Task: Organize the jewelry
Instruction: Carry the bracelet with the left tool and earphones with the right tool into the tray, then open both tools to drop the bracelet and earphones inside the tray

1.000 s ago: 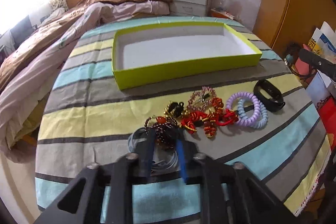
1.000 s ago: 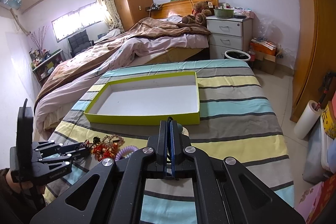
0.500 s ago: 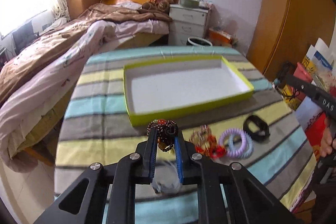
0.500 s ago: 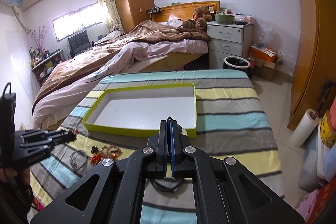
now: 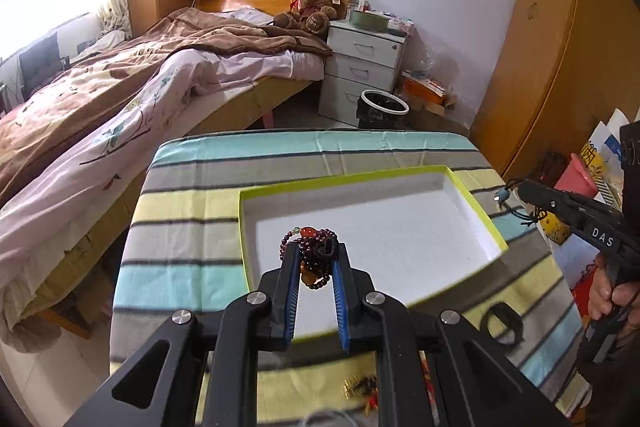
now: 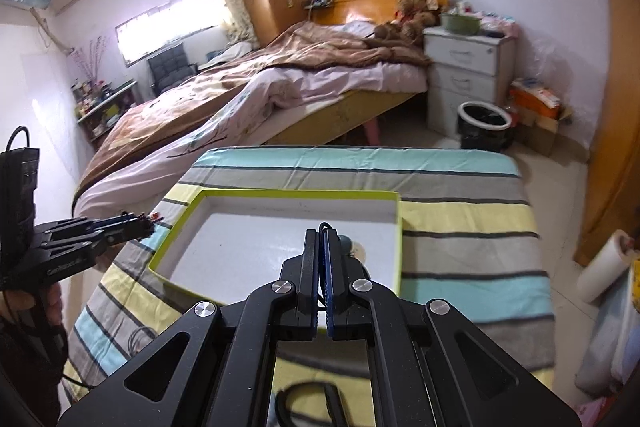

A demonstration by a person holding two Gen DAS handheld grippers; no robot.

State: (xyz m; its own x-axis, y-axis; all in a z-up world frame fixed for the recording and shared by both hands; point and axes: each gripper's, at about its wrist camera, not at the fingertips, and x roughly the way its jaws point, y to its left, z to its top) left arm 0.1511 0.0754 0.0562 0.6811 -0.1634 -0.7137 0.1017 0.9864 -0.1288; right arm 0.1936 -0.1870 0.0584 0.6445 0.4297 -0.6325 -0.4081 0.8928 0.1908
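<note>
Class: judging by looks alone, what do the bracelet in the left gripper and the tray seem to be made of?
Beaded bracelet: small glossy dark-red beads, stone or glass by their shine, plus one orange bead. Tray: probably cardboard, with thin straight lime-green walls and a matte white floor.

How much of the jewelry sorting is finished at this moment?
Nothing is stored yet: the green tray holds no jewelry. In hand: the left gripper holds a dark beaded bracelet above it; the right gripper pinches a black cord with a pale bead. Left: the black band and gold-red trinkets.

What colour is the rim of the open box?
Lime green, white inside; the box shows best in the left wrist view.
</note>
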